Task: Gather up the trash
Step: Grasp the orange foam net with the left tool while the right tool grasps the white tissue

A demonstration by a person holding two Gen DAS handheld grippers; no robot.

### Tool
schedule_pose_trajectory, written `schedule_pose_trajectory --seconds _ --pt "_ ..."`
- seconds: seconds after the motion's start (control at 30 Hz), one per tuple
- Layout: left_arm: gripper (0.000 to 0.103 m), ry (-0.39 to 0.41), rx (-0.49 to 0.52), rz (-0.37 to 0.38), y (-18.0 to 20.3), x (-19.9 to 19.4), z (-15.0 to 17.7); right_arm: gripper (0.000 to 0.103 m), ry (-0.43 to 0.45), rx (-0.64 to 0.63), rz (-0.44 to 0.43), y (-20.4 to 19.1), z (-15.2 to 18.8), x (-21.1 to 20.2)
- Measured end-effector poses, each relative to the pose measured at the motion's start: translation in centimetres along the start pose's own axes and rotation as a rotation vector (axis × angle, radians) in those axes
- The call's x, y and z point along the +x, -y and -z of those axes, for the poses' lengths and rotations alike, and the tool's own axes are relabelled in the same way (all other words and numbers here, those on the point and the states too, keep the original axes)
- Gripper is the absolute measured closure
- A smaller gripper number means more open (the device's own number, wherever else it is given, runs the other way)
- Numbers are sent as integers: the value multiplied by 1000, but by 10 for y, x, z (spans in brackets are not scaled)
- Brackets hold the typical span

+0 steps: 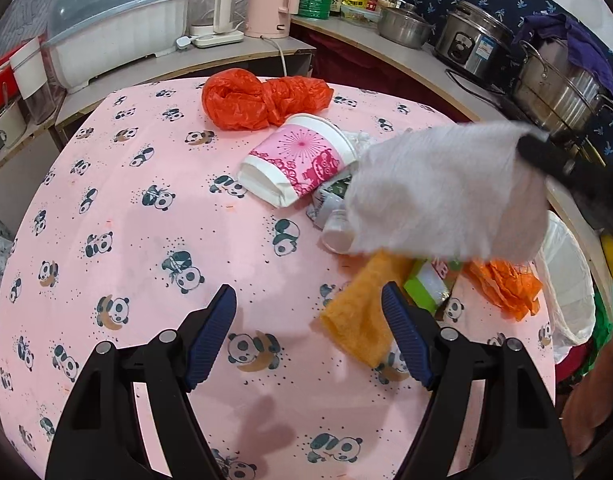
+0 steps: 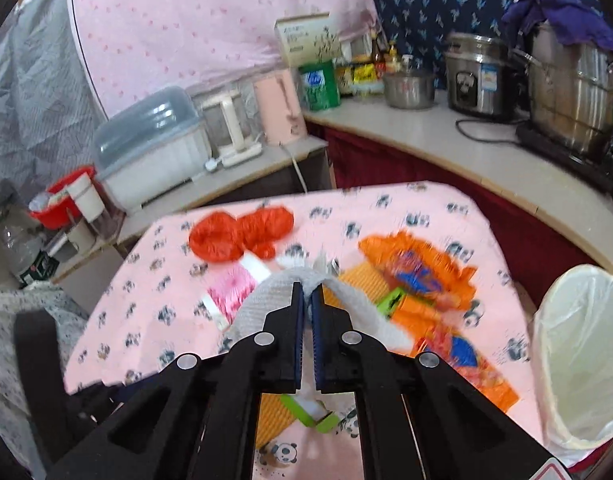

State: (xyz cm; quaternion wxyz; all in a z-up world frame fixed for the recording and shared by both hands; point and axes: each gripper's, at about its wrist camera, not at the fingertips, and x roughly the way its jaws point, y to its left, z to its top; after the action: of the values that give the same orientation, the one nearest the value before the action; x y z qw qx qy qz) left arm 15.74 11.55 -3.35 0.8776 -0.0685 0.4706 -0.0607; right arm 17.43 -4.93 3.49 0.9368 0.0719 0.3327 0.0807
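The panda-print desk (image 1: 154, 152) remained cluttered. My right gripper (image 2: 306, 294) was clamped on a white tissue (image 1: 446, 192), lifted clear; the lined bin (image 2: 582, 352) stood to its right. My left gripper (image 1: 308, 308) hung wide, empty. Cup (image 1: 298, 160), bags and cloth remained uncollected.

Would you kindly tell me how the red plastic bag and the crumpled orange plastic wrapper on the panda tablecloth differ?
The red plastic bag is knotted into a tight bundle; the crumpled orange plastic wrapper lies loose and ragged. The red bag sits alone at the table's far edge; the orange wrapper lies amid the clutter near the white-lined bin. Both are thin, crinkled plastic, untouched by either gripper.
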Motion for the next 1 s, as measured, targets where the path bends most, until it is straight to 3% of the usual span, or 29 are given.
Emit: schedule_pose_trajectory --seconds 0.23,0.4,0.6,0.73,1.0 --pt "32 -11 32 21 14 2 6 99 101 64 33 27 -28 -35" --pt "34 -30 26 32 17 17 2 99 94 94 48 44 -23 -38" --pt "56 -70 29 56 23 39 -4 99 39 98 55 49 -3 -27" --pt "89 -90 37 74 26 42 -3 99 16 100 52 50 6 -24" --pt "93 -6 47 89 35 5 -12 99 53 103 54 50 1 -38"
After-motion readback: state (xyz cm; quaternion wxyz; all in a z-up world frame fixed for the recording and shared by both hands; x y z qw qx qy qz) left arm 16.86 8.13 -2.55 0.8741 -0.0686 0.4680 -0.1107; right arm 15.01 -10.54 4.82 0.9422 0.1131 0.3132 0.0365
